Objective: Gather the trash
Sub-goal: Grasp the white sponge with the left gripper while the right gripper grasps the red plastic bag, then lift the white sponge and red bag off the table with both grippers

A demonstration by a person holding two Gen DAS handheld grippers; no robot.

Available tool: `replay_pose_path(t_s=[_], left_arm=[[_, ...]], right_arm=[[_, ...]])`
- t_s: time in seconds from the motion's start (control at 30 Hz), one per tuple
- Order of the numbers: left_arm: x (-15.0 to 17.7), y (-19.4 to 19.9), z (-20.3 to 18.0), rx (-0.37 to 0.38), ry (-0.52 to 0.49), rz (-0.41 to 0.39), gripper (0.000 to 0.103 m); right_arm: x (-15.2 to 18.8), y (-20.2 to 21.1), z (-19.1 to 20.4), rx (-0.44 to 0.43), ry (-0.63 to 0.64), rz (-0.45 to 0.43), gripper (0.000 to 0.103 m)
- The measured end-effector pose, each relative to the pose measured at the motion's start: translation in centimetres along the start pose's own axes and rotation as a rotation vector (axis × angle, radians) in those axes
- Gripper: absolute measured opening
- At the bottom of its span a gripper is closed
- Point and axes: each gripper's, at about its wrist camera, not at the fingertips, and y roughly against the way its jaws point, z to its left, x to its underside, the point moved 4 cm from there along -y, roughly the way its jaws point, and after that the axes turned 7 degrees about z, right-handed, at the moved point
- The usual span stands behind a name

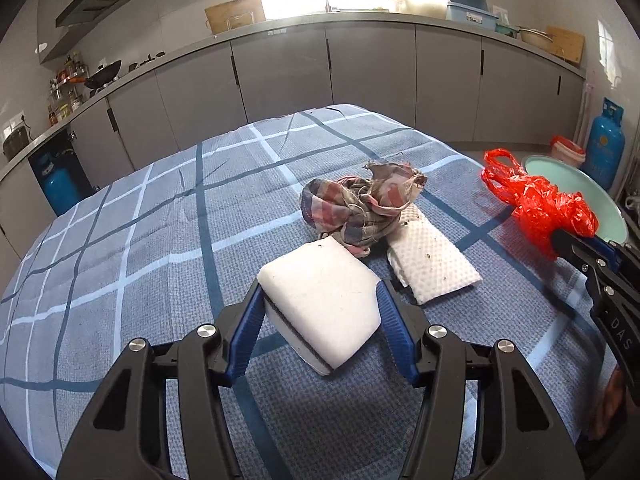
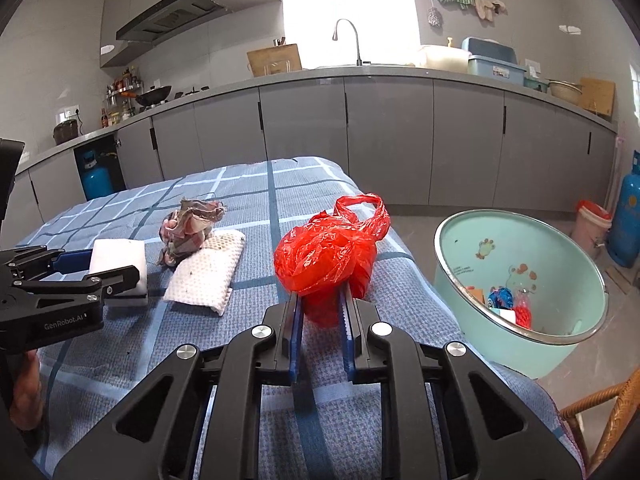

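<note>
My left gripper (image 1: 320,292) is shut on a white sponge block (image 1: 324,292) and holds it just above the checked tablecloth; it also shows in the right wrist view (image 2: 116,264). My right gripper (image 2: 322,300) is shut on a crumpled red plastic bag (image 2: 328,252), held above the table's right side; the bag also shows in the left wrist view (image 1: 540,204). A crumpled plaid rag (image 1: 360,204) lies on the cloth beyond the sponge, partly over a white dimpled cloth (image 1: 432,264).
A mint-green basin (image 2: 500,340) with several bits of trash stands on the floor right of the table. A wicker chair (image 2: 600,412) is at the lower right. Grey kitchen cabinets (image 2: 380,140) run behind; blue gas cylinders stand at both ends.
</note>
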Motion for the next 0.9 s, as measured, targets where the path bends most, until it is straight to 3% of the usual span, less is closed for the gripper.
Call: replay_pose_path(t_s=[0.9], left_arm=[[-3.0, 4.5, -0.1, 0.010, 0.027, -0.104, 0.056]], right_arm=[[-0.8, 2.4, 0.0, 0.009, 0.021, -0.108, 0.017]])
